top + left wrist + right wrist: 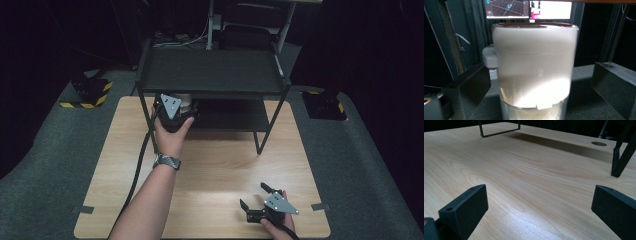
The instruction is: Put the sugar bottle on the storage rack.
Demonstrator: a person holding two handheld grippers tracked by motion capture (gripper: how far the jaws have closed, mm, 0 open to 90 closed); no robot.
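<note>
A white cylindrical canister [535, 62] with a lid and a small side tab stands on the lower level of a black two-level shelf [210, 70]. The canister [185, 98] peeks out under the shelf's top board at the left. My left gripper [179, 111] reaches in at that spot. It is open, and its jaws stand on either side of the canister with a gap on each side. My right gripper [253, 196] rests low over the wooden table [220, 165] near the front right. It is open too, and between its jaws I see bare wood [539, 202].
The shelf's thin black legs [621, 157] stand on the table ahead of my right gripper, near a round hole [598, 143] in the tabletop. Yellow-and-black striped blocks [90, 92] sit on the grey floor on both sides. Lit monitors [529, 8] glow behind the canister.
</note>
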